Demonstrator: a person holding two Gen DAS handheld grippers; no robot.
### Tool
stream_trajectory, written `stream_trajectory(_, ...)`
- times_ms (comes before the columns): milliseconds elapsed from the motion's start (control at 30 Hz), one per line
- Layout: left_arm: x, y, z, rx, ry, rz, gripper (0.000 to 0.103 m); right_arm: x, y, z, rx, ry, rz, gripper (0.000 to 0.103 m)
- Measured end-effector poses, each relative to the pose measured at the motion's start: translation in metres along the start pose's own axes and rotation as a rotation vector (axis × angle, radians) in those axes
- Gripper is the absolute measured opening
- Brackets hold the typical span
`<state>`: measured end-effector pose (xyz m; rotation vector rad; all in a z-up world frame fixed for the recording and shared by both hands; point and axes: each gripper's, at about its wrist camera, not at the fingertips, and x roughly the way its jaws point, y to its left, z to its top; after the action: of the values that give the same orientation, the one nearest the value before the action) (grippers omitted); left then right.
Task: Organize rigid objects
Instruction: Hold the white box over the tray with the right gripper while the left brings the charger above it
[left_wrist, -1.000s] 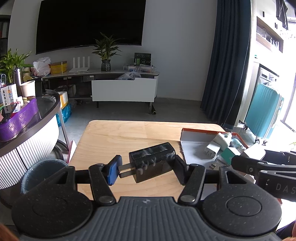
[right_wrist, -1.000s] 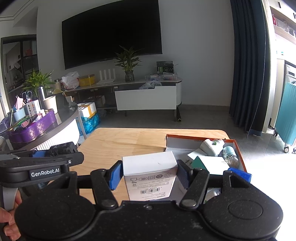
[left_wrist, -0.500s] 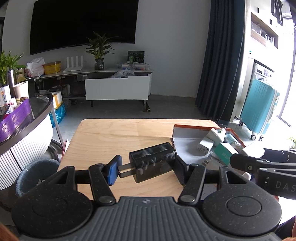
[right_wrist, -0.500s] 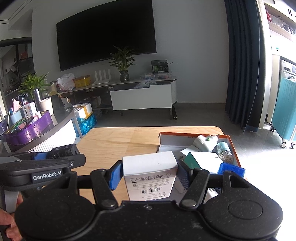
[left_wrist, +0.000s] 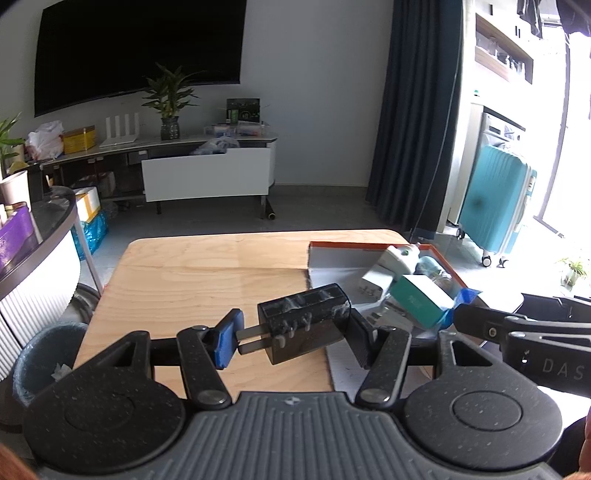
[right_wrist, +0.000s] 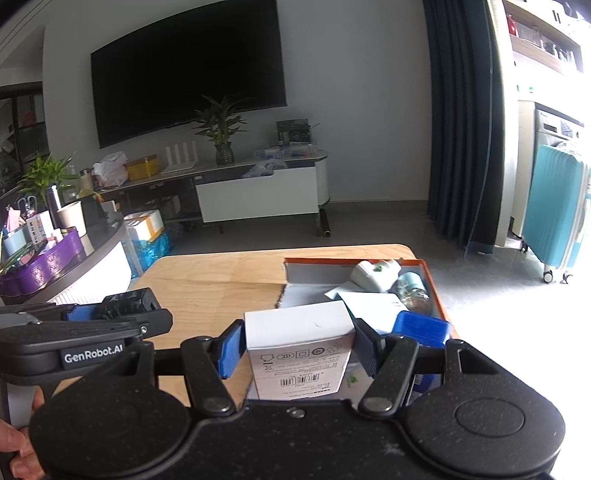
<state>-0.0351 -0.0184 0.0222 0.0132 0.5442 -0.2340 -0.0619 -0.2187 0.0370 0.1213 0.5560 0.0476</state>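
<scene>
- We've got our left claw (left_wrist: 295, 338) clenched on the black plug adapter (left_wrist: 304, 323), its two prongs pressed against the blue pad, its back against the dark pad.
- The adapter rides above the wooden worktop (left_wrist: 207, 273), just left of the orange-rimmed tray (left_wrist: 369, 245) at the worktop's right edge.
- Our right claw (right_wrist: 297, 349) grips the white carton (right_wrist: 299, 347) squarely by its side faces, barcode toward us, raised above the tray's near-left corner.
- The tray holds a white charger (left_wrist: 400, 256), a teal box (left_wrist: 419, 299), a blue case (right_wrist: 421, 326) and a clear bottle-like item (right_wrist: 412, 288).
- Our read: both pieces go in the tray. Best to set the carton down flat on the bare grey floor on the tray's left side, then release.
- The adapter's prong grip looks slippery, so we'd keep the claw level, drift right over the rim and lower before letting go.
- Mind the two claws crowding each other over the tray.
</scene>
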Motion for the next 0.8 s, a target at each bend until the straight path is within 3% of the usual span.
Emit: stream_trajectory(800, 0.013, -0.039, -0.001, 0.07, 0.019, -0.1, 0.06, -0.012, -0.035, -0.002, 0.045, -0.012, -0.075, 0.074)
